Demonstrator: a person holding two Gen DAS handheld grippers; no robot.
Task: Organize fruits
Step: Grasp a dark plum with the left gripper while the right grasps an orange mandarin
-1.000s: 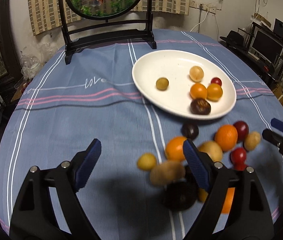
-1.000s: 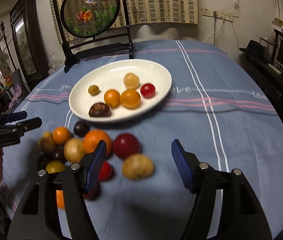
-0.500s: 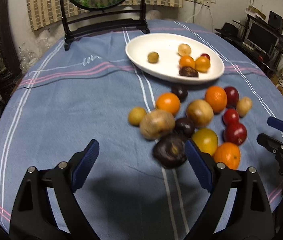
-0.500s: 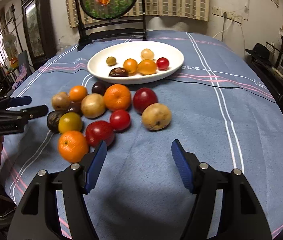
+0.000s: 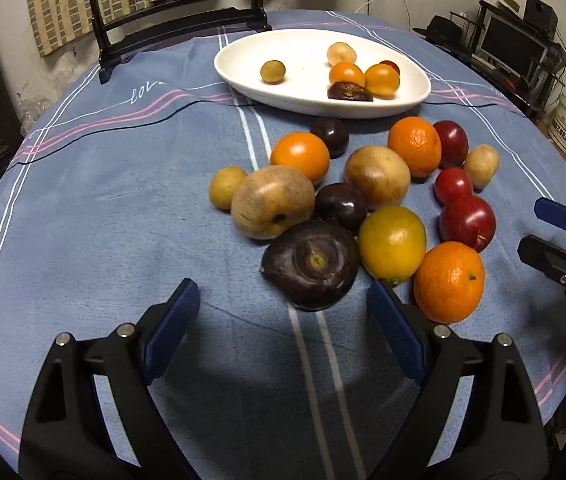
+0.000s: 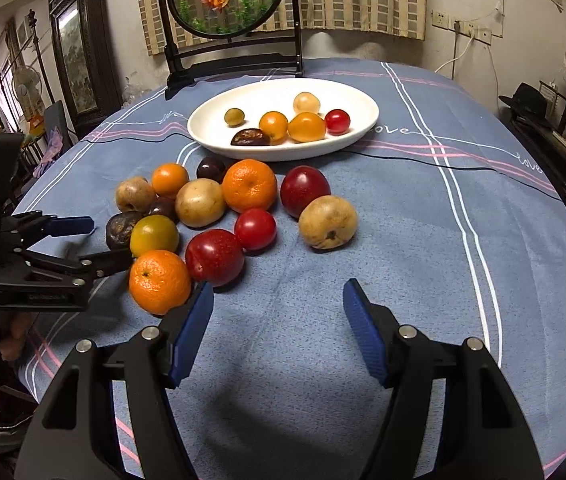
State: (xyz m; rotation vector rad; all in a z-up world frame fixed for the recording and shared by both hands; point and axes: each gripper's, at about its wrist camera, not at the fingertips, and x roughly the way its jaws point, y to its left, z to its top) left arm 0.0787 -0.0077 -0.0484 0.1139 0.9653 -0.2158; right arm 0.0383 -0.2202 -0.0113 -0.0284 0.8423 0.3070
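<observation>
While your left gripper hovers open and empty, the dark purple fruit sits at its twelve o'clock, heading the fruit pile. Your right gripper gapes empty too, a red apple at eleven o'clock, the white plate beyond.

My black claw has blue pads; the tabletop's blue cloth bears white and pink stripes; the oval plate is white.

Lighting: dim warm indoor, from overhead; soft dark shadows of tongs on near bench; glare spots on fruit; sharp focus; strong fisheye bending, black vignette at corners.
</observation>
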